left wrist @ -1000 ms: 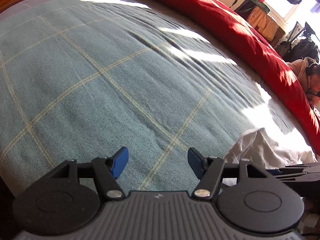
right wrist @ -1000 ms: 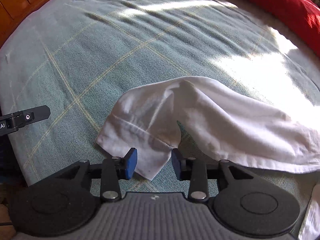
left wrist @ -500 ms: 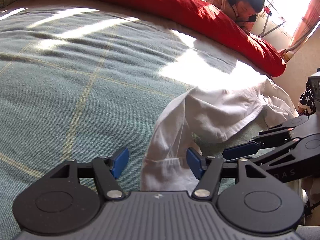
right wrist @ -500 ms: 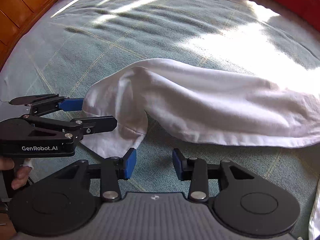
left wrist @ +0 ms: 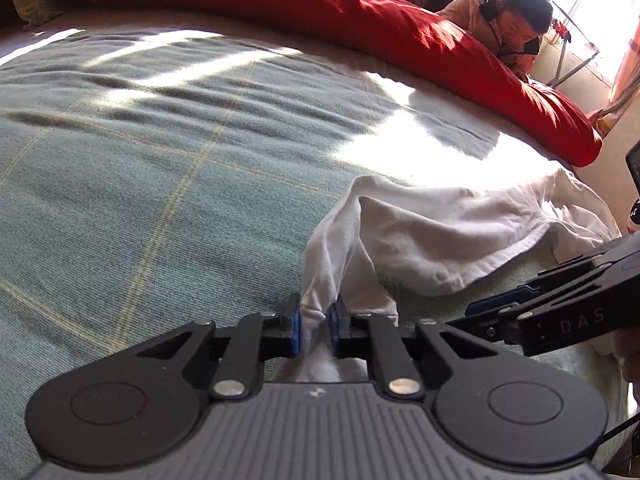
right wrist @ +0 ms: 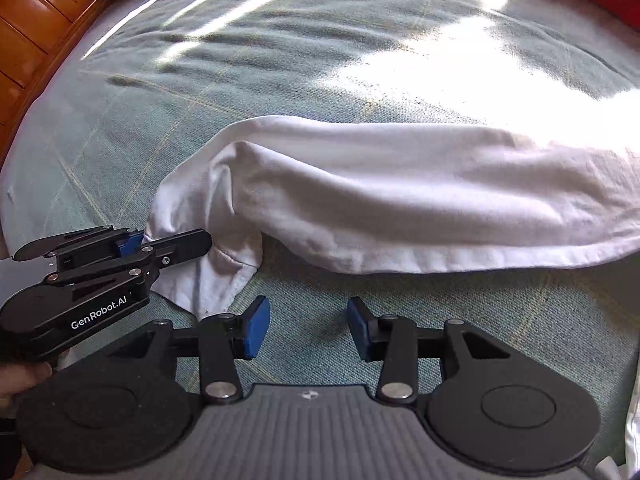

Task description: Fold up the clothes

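Note:
A crumpled white garment [left wrist: 440,232] lies on the blue-green checked blanket [left wrist: 160,160], near the bed's front edge. My left gripper [left wrist: 314,320] is shut on a bunched corner of it, and cloth shows between the blue pads. The right wrist view shows the same garment [right wrist: 400,192] stretching to the right, with the left gripper [right wrist: 140,246] pinching its left end. My right gripper [right wrist: 308,320] hovers over bare blanket just in front of the hem. Its jaws are opening, with nothing between them. It also shows at the right of the left wrist view [left wrist: 492,312].
A red duvet [left wrist: 360,20] runs along the bed's far side, with a person [left wrist: 516,20] beyond it. A wooden headboard [right wrist: 28,20] borders the bed at upper left. Bright sun patches fall across the blanket [right wrist: 280,40].
My left gripper swung over to the garment's corner and shut on it. The right gripper shifted right, off the corner, and its jaws stand a little wider.

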`<state>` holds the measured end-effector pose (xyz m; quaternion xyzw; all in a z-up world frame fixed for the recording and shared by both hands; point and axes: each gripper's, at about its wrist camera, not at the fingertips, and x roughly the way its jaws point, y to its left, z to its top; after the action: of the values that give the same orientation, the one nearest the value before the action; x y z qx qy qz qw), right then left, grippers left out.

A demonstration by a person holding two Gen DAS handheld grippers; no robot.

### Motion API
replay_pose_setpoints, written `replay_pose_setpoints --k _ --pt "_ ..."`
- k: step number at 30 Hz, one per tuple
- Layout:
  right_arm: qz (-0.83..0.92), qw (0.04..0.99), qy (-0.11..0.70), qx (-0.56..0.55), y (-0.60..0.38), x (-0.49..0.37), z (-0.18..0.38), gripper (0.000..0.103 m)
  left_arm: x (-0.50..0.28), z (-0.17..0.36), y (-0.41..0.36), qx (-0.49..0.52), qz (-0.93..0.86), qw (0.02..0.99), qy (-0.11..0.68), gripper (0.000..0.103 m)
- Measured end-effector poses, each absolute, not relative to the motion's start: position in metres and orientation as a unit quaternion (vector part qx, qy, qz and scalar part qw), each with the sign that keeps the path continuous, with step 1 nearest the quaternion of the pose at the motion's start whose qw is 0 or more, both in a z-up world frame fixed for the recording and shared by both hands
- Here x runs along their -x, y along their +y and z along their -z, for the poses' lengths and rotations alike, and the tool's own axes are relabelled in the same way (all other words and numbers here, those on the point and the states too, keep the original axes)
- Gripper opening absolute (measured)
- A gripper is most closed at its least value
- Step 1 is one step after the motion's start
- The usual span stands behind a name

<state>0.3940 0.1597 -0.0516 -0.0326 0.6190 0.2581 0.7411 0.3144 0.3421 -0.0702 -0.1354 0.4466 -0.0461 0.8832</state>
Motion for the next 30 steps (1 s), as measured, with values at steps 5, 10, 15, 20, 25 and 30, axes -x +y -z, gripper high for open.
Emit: replay_pose_setpoints --k 5,10,15,20,25,30 --pt "-0.252 0.741 0.621 0.039 0.159 -0.395 0.053 0.048 -0.318 0.051 0.363 0.126 0.013 0.892 0.433 0.006" --pt "-0.250 0.744 0.619 0.040 0.161 -0.396 0.051 0.048 -0.333 0.036 0.391 0.138 0.001 0.890 0.435 0.007" --pt "-0.252 0.746 0.616 0.039 0.163 -0.395 0.049 0.048 -0.353 0.051 0.411 0.202 0.002 0.863 0.462 0.015" --pt "-0.256 0.747 0.612 0.047 0.164 -0.392 0.047 0.048 -0.353 0.072 0.418 0.253 -0.015 0.843 0.475 0.033" --pt "-0.255 0.748 0.611 0.050 0.161 -0.390 0.048 0.048 -0.345 0.070 0.406 0.223 -0.018 0.852 0.474 0.046" --pt "-0.259 0.749 0.608 0.050 0.161 -0.389 0.044 0.048 -0.336 0.065 0.403 0.228 -0.016 0.857 0.462 0.059"
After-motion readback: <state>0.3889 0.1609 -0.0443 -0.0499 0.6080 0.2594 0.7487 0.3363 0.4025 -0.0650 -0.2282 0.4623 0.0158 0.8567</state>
